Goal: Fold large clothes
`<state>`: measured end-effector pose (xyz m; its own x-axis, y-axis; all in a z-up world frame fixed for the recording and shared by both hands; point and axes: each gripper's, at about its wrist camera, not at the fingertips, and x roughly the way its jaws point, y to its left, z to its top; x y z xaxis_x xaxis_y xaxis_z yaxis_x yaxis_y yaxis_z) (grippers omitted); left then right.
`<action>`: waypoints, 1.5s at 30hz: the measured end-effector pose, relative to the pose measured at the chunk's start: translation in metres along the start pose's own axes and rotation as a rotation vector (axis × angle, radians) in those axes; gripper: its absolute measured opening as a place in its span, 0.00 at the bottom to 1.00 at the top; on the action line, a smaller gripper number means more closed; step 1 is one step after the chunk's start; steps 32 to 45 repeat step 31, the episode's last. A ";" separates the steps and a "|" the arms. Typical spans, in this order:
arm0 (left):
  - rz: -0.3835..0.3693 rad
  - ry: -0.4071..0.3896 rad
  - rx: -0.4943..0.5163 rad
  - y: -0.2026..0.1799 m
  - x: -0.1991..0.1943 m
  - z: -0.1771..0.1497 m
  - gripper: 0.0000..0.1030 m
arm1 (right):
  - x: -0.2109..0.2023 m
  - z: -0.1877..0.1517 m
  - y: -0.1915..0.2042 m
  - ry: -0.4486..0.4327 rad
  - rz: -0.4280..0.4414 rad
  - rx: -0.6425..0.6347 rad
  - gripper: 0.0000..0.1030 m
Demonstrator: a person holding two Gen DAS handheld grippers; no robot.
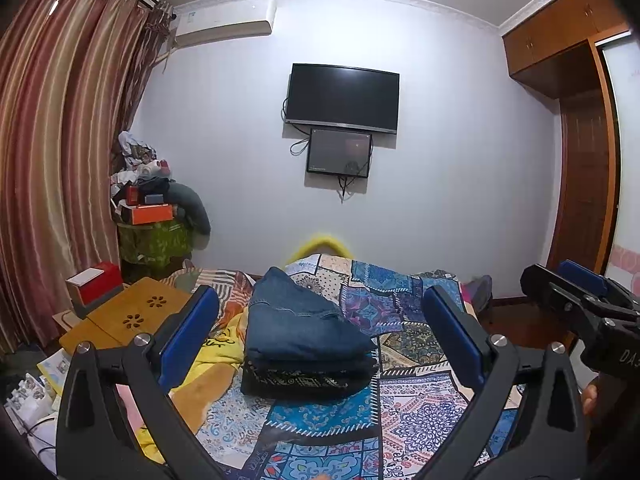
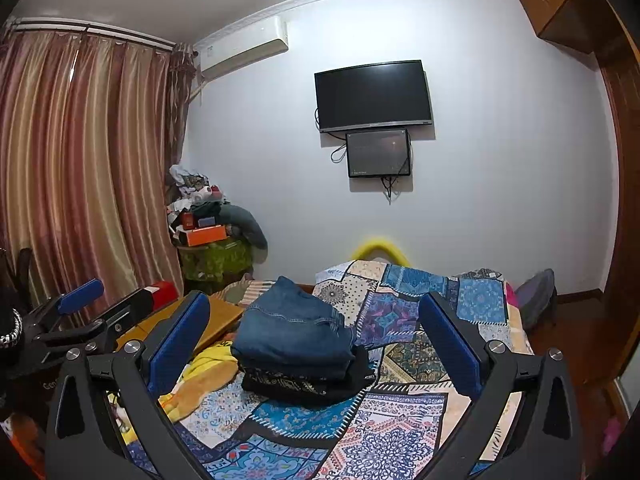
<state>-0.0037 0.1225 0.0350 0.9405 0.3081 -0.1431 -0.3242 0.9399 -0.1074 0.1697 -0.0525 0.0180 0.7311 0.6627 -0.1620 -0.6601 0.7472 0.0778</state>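
Folded blue jeans lie on top of a folded black patterned garment in a stack on the patchwork bedspread. The stack also shows in the right wrist view. My left gripper is open and empty, held above the bed with the stack framed between its blue pads. My right gripper is open and empty too, hovering before the same stack. The right gripper appears at the right edge of the left wrist view; the left gripper appears at the left of the right wrist view.
A yellow blanket is bunched left of the stack. A wooden lap table with a red box stands at the bed's left. Striped curtains, a cluttered corner pile, a wall TV and a wardrobe surround the bed.
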 end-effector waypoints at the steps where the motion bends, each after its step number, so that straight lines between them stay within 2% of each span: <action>1: 0.001 -0.001 0.000 0.000 0.000 0.000 0.99 | 0.000 -0.001 0.000 0.001 0.000 0.001 1.00; 17: -0.029 0.005 0.010 -0.002 0.001 -0.002 0.99 | 0.004 0.000 0.001 0.013 -0.002 0.005 1.00; 45: -0.027 0.007 0.019 -0.003 0.001 -0.004 0.99 | 0.008 -0.002 0.000 0.029 0.005 0.021 1.00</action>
